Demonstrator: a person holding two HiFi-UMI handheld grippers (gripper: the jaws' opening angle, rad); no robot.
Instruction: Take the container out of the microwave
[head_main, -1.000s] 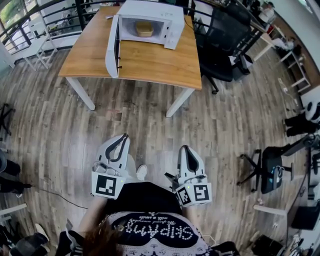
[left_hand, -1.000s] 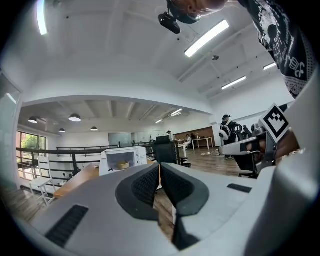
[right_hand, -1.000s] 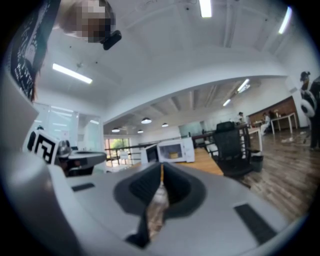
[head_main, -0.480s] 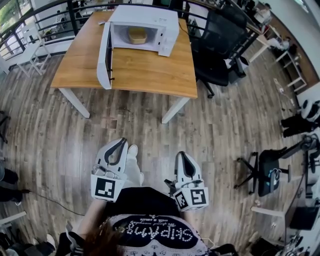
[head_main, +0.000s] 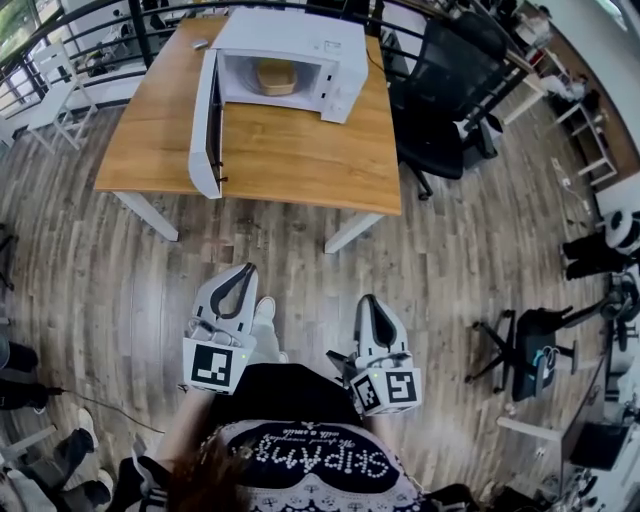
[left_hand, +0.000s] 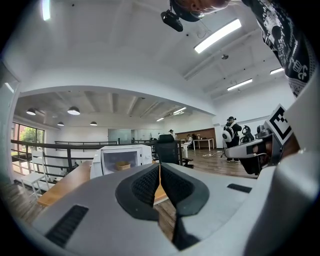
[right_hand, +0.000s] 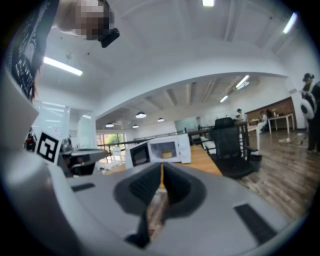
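A white microwave (head_main: 300, 45) stands at the back of a wooden table (head_main: 290, 150), its door (head_main: 206, 125) swung wide open to the left. Inside sits a tan container (head_main: 276, 76). My left gripper (head_main: 243, 272) and right gripper (head_main: 369, 300) are held close to the person's body over the wood floor, well short of the table. Both point toward the microwave, shut and empty. In the left gripper view, the container (left_hand: 122, 165) shows in the microwave (left_hand: 131, 154) beyond the shut left gripper (left_hand: 159, 170). The right gripper view shows the microwave (right_hand: 172, 148) above the shut right gripper (right_hand: 162, 172).
A black office chair (head_main: 440, 110) stands just right of the table. White chairs (head_main: 60, 95) and a black railing (head_main: 90, 20) are at the left. Another black chair (head_main: 530, 345) stands at the right. A person (left_hand: 231, 135) stands far off in the room.
The person has walked toward the table, so the table and microwave sit slightly nearer and larger. Both grippers travelled along, still shut and empty.
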